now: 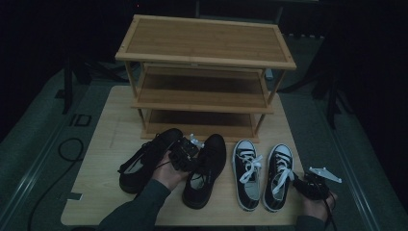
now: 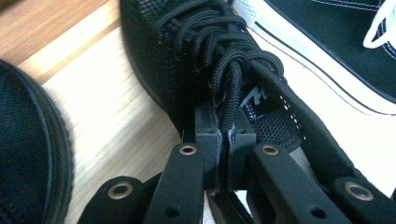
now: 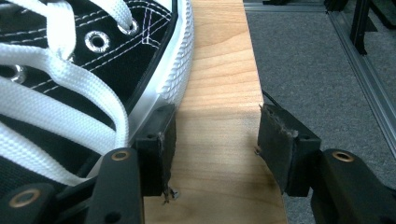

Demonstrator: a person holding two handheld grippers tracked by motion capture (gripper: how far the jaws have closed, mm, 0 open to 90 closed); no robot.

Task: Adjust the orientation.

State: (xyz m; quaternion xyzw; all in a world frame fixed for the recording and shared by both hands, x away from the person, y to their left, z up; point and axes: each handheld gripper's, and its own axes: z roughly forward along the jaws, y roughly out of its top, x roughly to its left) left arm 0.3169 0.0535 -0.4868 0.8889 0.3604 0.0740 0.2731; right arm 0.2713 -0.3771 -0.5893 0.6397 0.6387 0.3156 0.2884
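Note:
A pair of black lace-up shoes lies on the wooden table (image 1: 106,144). The left shoe (image 1: 144,161) is apart from the right black shoe (image 1: 209,166). My left gripper (image 1: 191,153) sits between them, shut on the right black shoe (image 2: 196,46) at its laces near the tongue; in the left gripper view the gripper (image 2: 225,126) pinches a black lace. A pair of black-and-white sneakers stands to the right: one (image 1: 246,173) and another (image 1: 279,175). My right gripper (image 1: 297,183) is open beside the right sneaker (image 3: 70,84). Its left jaw touches the white sole; the gripper (image 3: 215,140) holds nothing.
A three-tier bamboo shoe rack (image 1: 207,43) stands at the back of the table, shelves bare. The table's right edge (image 3: 252,70) runs just under my right gripper's outer jaw, with grey carpet (image 3: 317,70) beyond. The other black shoe (image 2: 28,149) lies close on the left.

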